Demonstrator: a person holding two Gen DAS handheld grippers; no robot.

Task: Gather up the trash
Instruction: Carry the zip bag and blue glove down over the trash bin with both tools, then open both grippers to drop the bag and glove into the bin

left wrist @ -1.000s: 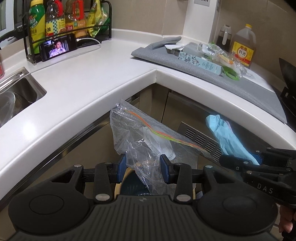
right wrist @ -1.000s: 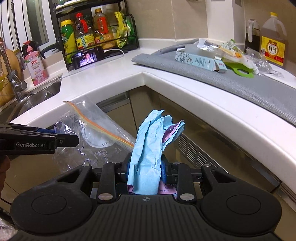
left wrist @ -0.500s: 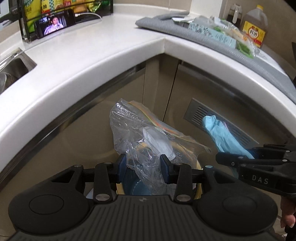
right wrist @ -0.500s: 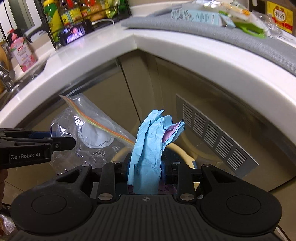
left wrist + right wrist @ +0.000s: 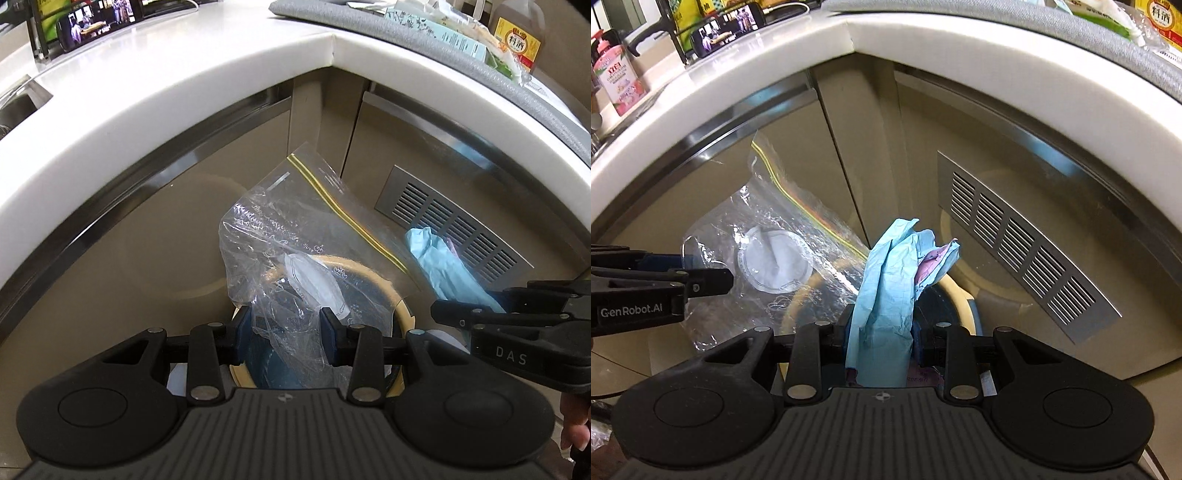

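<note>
I have the left tool point(image 5: 286, 328) clamped on the clear zip bag point(image 5: 295, 251) and the right tool point(image 5: 882, 332) clamped on crumpled blue paper point(image 5: 894, 273), both just above the yellow-rimmed bin point(image 5: 388, 291). I'd centre each over its mouth, then let go low.

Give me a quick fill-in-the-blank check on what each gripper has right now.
1. The left gripper is shut on a clear ____ bag.
2. The right gripper clamps crumpled ____ paper.
3. Below both, the round bin has a ____ rim.

Missing words: zip; blue; yellow
</note>
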